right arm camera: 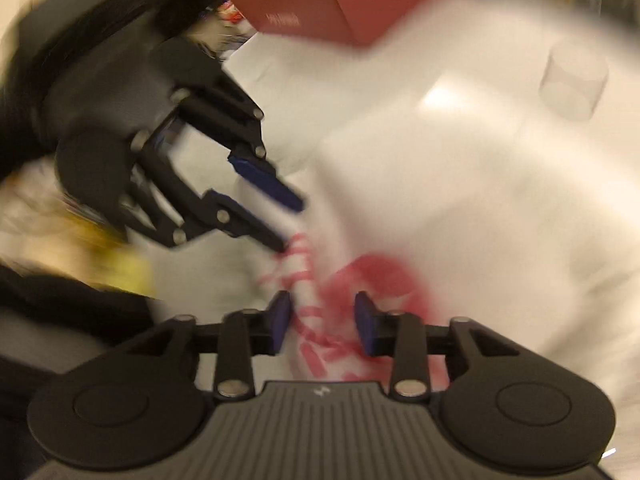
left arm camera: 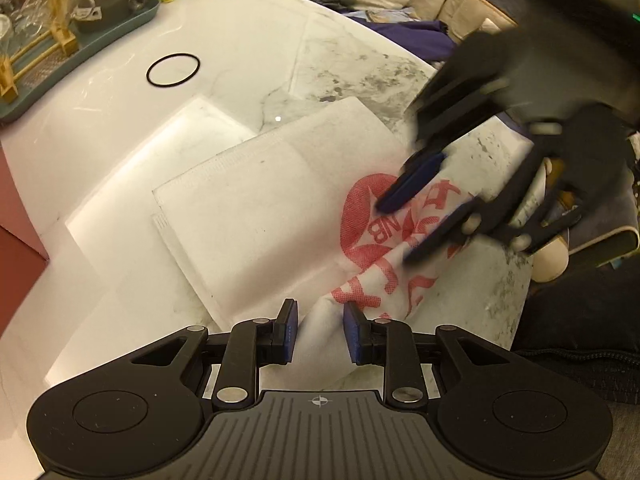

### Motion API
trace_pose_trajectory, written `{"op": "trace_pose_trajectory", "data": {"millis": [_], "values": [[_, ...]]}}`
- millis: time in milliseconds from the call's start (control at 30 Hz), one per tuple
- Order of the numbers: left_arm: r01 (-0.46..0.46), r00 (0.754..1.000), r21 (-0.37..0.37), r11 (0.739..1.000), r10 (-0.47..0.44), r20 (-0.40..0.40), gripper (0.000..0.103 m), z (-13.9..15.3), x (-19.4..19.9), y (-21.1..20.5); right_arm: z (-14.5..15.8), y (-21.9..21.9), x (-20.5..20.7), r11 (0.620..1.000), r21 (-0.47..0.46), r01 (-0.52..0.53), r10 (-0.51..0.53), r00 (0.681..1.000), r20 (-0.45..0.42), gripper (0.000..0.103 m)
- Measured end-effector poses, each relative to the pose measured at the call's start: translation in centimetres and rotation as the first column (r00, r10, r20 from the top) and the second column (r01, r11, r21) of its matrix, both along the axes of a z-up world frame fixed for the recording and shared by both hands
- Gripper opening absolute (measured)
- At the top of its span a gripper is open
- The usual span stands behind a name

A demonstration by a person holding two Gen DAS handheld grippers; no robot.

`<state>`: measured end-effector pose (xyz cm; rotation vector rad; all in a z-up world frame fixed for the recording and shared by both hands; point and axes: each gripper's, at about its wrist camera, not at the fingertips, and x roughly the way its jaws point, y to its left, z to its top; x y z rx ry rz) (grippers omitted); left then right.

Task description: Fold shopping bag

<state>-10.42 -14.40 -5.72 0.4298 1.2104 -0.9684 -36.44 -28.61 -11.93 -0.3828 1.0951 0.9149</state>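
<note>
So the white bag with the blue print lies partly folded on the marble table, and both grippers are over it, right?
Not quite: the print on the shopping bag is red, not blue, as the left wrist view shows. The rest holds: it lies partly folded on the marble table, with the left gripper and right gripper over it.

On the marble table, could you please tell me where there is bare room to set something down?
Bare marble lies between the black ring, the green tray and the shopping bag. Crowded: the tray's corner, and the bag's printed end under both hand-held grippers.
</note>
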Motion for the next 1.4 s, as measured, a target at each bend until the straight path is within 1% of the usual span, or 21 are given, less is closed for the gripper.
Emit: {"op": "trace_pose_trajectory", "data": {"millis": [67, 167, 200, 300, 333, 400, 533, 600, 633, 667, 733, 833, 933, 1000, 1033, 1100, 1167, 1233, 1333, 1367, 1400], "values": [[0.021, 1.0, 0.012, 1.0, -0.021, 0.001, 0.027, 0.0, 0.1, -0.3, 1.8, 0.6, -3.2, 0.999, -0.04, -0.031, 0.039, 0.978, 0.204, 0.003], [0.051, 0.999, 0.034, 0.998, -0.051, 0.0, 0.028, 0.1, 0.2, -0.7, 1.2, 2.8, -6.2, 0.988, -0.139, -0.066, 0.109, 0.939, 0.326, 0.001], [0.053, 0.999, 0.04, 0.998, -0.053, 0.0, 0.029, 0.2, 0.2, -0.8, 0.5, 3.9, -7.0, 0.984, -0.169, -0.054, 0.11, 0.933, 0.342, 0.001], [0.018, 1.0, 0.045, 0.999, -0.018, -0.002, 0.042, -0.1, 0.4, -0.6, -2.4, 5.4, -8.3, 0.976, -0.208, 0.06, -0.004, 0.965, 0.263, 0.0], [-0.001, 1.0, 0.04, 0.999, 0.002, -0.006, 0.049, -0.3, 0.6, -0.4, -2.7, 4.7, -8.7, 0.979, -0.175, 0.105, -0.055, 0.962, 0.269, 0.0], [-0.025, 0.999, 0.02, 0.999, 0.026, -0.02, 0.051, -0.6, 0.8, 0.0, -2.5, 3.6, -9.1, 0.979, -0.136, 0.151, -0.116, 0.965, 0.235, 0.0], [-0.027, 0.999, 0.037, 0.999, 0.027, -0.018, 0.052, -0.5, 1.0, -0.3, -2.5, 4.0, -10.5, 0.977, -0.203, 0.07, 0.003, 0.942, 0.337, 0.002], [-0.039, 0.999, 0.033, 0.999, 0.04, -0.028, 0.052, -0.6, 1.1, -0.1, -1.5, 3.9, -10.7, 0.983, -0.178, 0.049, 0.025, 0.918, 0.395, 0.009], [-0.042, 0.999, 0.035, 0.999, 0.043, -0.032, 0.052, -0.6, 1.2, -0.1, -0.3, 3.8, -11.1, 0.99, -0.138, 0.027, 0.035, 0.904, 0.425, 0.014], [-0.043, 0.998, 0.04, 0.998, 0.045, -0.036, 0.052, -0.7, 1.3, -0.3, 0.6, 3.9, -11.6, 0.993, -0.116, -0.022, 0.073, 0.889, 0.453, 0.024], [-0.045, 0.998, 0.049, 0.998, 0.048, -0.044, 0.052, -0.7, 1.5, -0.5, 1.1, 4.7, -13.1, 0.975, -0.161, -0.155, 0.216, 0.838, 0.5, 0.037], [-0.06, 0.997, 0.05, 0.997, 0.062, -0.048, 0.052, -0.7, 1.5, -0.5, -1.3, 5.5, -14.8, 0.897, -0.319, -0.308, 0.435, 0.749, 0.5, 0.033], [-0.075, 0.996, 0.046, 0.996, 0.077, -0.044, 0.052, -0.7, 1.3, -0.3, -4.5, 6.4, -16.4, 0.792, -0.471, -0.388, 0.597, 0.651, 0.468, 0.03], [-0.083, 0.996, 0.042, 0.996, 0.085, -0.042, 0.052, -0.6, 1.2, -0.2, -5.8, 6.2, -17.0, 0.765, -0.53, -0.366, 0.634, 0.572, 0.52, 0.029], [-0.087, 0.995, 0.041, 0.995, 0.089, -0.041, 0.052, -0.6, 1.2, -0.1, -5.8, 6.1, -16.9, 0.766, -0.529, -0.364, 0.633, 0.568, 0.526, 0.028], [-0.095, 0.995, 0.039, 0.995, 0.096, -0.04, 0.052, -0.6, 1.1, -0.1, -5.6, 5.9, -16.5, 0.784, -0.512, -0.352, 0.609, 0.596, 0.523, 0.025], [-0.104, 0.994, 0.038, 0.994, 0.105, -0.043, 0.052, -0.6, 1.1, 0.0, -5.2, 5.8, -15.5, 0.805, -0.476, -0.354, 0.578, 0.65, 0.493, 0.018], [-0.12, 0.991, 0.037, 0.992, 0.122, -0.054, 0.052, -0.6, 1.0, 0.1, -4.3, 5.9, -14.0, 0.852, -0.397, -0.341, 0.502, 0.745, 0.438, 0.014], [-0.133, 0.987, 0.044, 0.99, 0.136, -0.083, 0.052, -0.6, 0.1, 0.8, -3.4, 4.7, -9.7, 0.947, -0.195, -0.256, 0.3, 0.921, 0.248, 0.01], [-0.136, 0.985, 0.041, 0.99, 0.139, -0.102, 0.052, -0.6, -0.3, 1.1, -2.8, 4.2, -8.4, 0.967, -0.113, -0.228, 0.243, 0.957, 0.155, 0.009], [-0.141, 0.983, 0.032, 0.989, 0.144, -0.117, 0.052, -0.7, -0.8, 1.5, -2.4, 3.6, -7.4, 0.977, -0.045, -0.209, 0.212, 0.975, 0.071, 0.009]]}}
